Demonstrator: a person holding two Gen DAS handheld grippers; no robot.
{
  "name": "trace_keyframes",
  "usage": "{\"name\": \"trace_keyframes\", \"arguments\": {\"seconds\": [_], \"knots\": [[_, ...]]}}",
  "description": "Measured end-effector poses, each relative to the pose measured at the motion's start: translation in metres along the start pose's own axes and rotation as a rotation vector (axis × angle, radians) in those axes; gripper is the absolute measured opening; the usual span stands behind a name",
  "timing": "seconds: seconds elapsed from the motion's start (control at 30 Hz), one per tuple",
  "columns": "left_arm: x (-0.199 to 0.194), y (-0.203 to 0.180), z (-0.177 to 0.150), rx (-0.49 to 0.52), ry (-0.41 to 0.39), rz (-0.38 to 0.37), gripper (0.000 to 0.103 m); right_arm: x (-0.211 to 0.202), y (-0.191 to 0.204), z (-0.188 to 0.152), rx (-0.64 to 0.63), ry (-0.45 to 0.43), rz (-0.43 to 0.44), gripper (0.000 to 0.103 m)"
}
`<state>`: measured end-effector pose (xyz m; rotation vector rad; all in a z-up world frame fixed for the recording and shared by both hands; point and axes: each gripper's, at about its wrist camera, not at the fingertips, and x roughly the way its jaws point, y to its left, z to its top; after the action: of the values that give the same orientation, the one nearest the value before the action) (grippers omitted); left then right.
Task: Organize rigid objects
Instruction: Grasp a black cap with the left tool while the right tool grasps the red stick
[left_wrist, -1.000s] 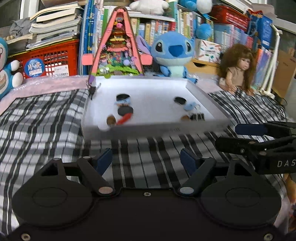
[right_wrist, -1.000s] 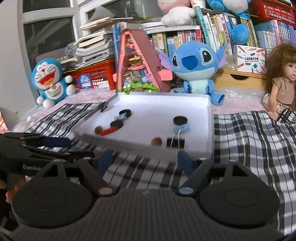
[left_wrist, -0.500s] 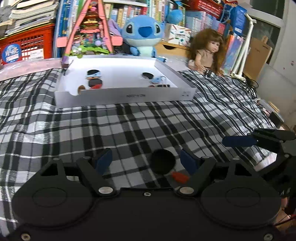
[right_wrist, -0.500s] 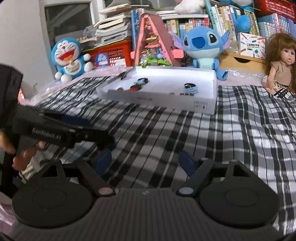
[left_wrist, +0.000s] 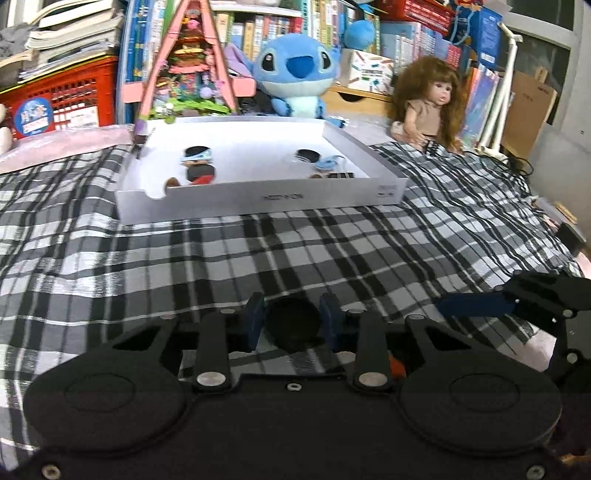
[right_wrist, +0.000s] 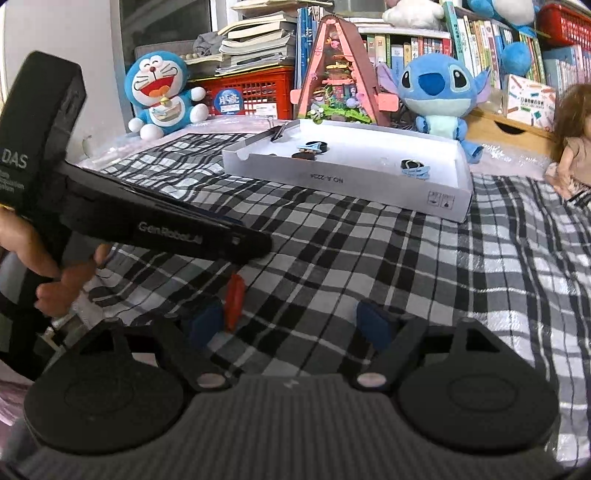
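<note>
Left wrist view: my left gripper (left_wrist: 291, 325) had just been closing, and its blue pads (left_wrist: 254, 316) stood against either side of a black round piece (left_wrist: 291, 325) lying on the plaid cloth (left_wrist: 295, 251). I read that as a pinch on the piece, though contact on the right pad was hard to confirm. A red piece (left_wrist: 396, 365) showed just behind the right finger, near the black one but outside the jaws. The white tray (left_wrist: 258, 197), with several small items already in it, sat well ahead on the cloth.

Note for the lift: the cloth is soft and wrinkled, so I judged it best to raise straight up and check that no fabric came with the piece before heading for the tray.

Right wrist view: my right gripper (right_wrist: 291, 325) was spread wide with nothing between its pads. The red piece (right_wrist: 235, 301) lay just beside its left pad (right_wrist: 207, 323), under the left tool's nose. I judged the right should hold off until the left cleared, then centre on the red piece, to avoid knocking tools together.
</note>
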<state>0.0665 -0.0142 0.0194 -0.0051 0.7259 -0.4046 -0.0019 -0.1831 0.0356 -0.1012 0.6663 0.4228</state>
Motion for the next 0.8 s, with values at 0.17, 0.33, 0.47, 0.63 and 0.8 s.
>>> {"name": "trace_keyframes", "arguments": {"seconds": [0.17,0.33,0.47,0.63,0.8], "knots": [[-0.006,0.005,-0.001,-0.004,-0.02,0.025,0.031,0.005,-0.011,0.003,0.005,0.016,-0.055,0.087],[-0.014,0.004,-0.006,0.01,-0.043,0.038,0.031,0.005,-0.026,0.003,0.046,0.032,-0.094,0.087],[-0.018,0.0,-0.011,0.029,-0.064,0.058,0.031,-0.001,-0.03,0.0,0.075,0.025,-0.097,0.087],[-0.019,-0.004,-0.018,0.064,-0.082,0.096,0.031,-0.005,-0.015,-0.003,0.033,-0.012,-0.038,0.087],[-0.022,-0.004,-0.023,0.072,-0.086,0.095,0.036,0.003,-0.002,0.004,-0.042,-0.028,-0.01,0.087]]}}
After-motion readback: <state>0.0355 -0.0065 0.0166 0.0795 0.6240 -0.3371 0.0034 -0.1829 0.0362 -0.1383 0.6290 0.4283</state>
